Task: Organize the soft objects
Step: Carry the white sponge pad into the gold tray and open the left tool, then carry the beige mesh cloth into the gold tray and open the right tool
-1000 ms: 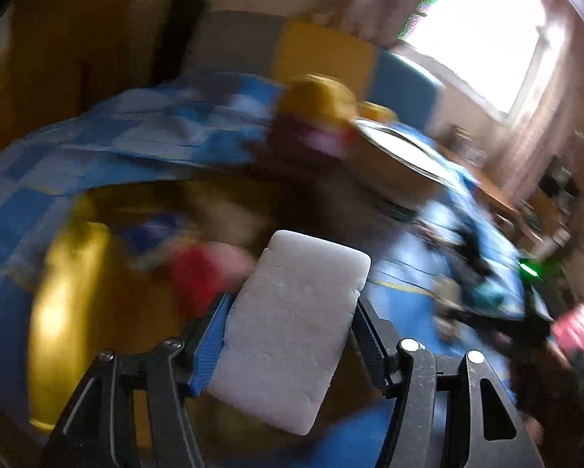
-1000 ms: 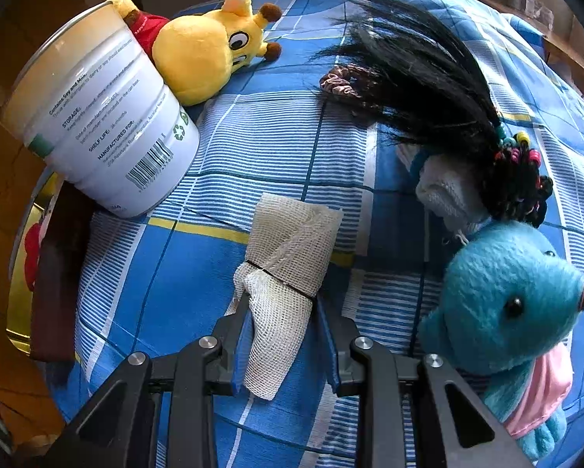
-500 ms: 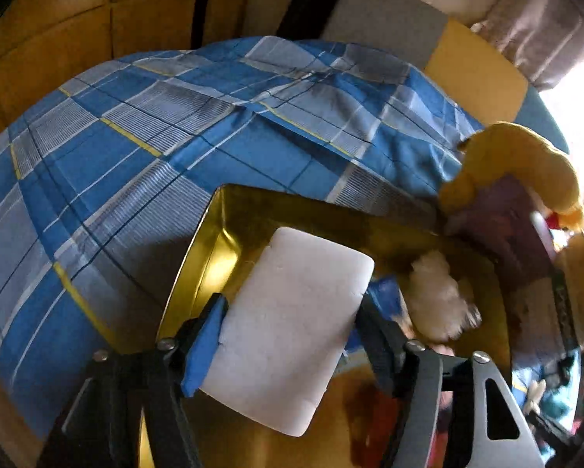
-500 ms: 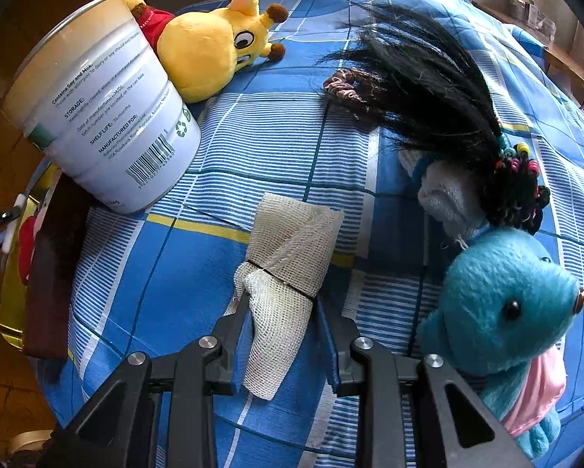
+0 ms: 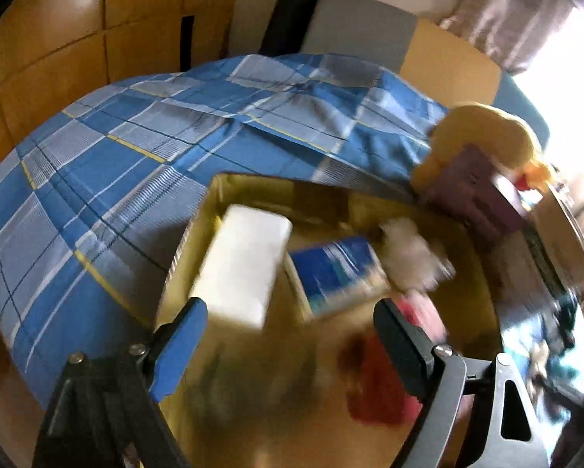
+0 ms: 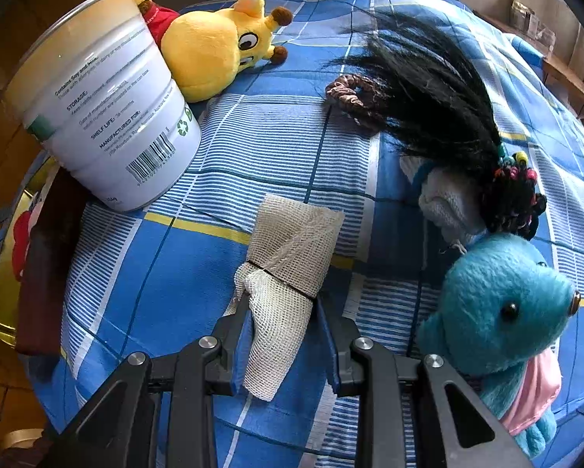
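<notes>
In the left wrist view my left gripper (image 5: 292, 335) is open above a gold tin tray (image 5: 198, 241). A white sponge block (image 5: 241, 265) is free of the fingers, over the tray's left side, blurred. The tray also holds a blue packet (image 5: 335, 273), a white fluffy thing (image 5: 413, 253) and a red soft thing (image 5: 377, 386). In the right wrist view my right gripper (image 6: 284, 335) is shut on a rolled cream gauze bandage (image 6: 288, 269) lying on the blue checked bedsheet (image 6: 272, 144).
A white can (image 6: 101, 113) stands at the left, a yellow giraffe plush (image 6: 218, 43) behind it. Black doll hair (image 6: 428, 85), a brown scrunchie (image 6: 354, 89), a white knit piece (image 6: 448, 202) and a teal plush (image 6: 498, 312) lie to the right. The tray's edge (image 6: 3, 273) shows far left.
My left gripper has opened and let go of the white sponge, which now sits loose over the tray. My right gripper has stayed shut on the gauze bandage.
</notes>
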Motion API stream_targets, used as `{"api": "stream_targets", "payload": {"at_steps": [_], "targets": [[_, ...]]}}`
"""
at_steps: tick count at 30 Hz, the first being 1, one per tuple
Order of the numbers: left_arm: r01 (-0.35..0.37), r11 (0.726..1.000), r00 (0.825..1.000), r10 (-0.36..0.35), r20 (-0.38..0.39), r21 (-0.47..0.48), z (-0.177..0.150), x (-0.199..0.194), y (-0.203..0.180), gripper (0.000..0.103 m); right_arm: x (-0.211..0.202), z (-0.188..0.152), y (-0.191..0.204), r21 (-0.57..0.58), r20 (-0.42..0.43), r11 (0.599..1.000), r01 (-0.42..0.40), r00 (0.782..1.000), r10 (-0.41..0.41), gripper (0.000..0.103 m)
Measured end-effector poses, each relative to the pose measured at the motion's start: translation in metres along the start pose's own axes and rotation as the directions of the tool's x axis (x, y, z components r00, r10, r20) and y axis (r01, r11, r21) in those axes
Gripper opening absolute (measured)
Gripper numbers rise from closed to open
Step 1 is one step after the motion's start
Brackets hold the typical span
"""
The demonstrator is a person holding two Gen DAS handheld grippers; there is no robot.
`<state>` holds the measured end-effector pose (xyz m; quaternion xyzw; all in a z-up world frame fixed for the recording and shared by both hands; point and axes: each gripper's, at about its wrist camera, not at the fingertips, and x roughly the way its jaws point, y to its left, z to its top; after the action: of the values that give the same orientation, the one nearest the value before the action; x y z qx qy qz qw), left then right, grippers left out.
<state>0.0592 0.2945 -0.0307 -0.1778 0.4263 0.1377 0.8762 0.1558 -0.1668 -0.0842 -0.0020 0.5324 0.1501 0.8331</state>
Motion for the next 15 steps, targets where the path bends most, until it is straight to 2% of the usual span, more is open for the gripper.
{"api": "stream_targets", "payload": {"at_steps": [4, 9, 15], "targets": [[0.028, 0.995, 0.999, -0.03, 0.022, 0.096, -0.03, -0.025, -0.019, 0.088, -0.002, 0.0, 0.007, -0.01, 0.019, 0.999, 0.031, 0.999, -0.031, 0.028], [0.048, 0.985, 0.998, -0.055, 0.038, 0.166, -0.048, -0.043, -0.029, 0.088, -0.016, 0.009, 0.005, 0.027, 0.056, 0.999, 0.043, 0.997, -0.044, 0.028], [0.084, 0.98, 0.995, -0.093, 0.039, 0.181, -0.059, -0.056, -0.031, 0.088, -0.051, 0.06, 0.013, 0.028, 0.147, 0.994, 0.109, 0.983, -0.112, 0.028]]}}
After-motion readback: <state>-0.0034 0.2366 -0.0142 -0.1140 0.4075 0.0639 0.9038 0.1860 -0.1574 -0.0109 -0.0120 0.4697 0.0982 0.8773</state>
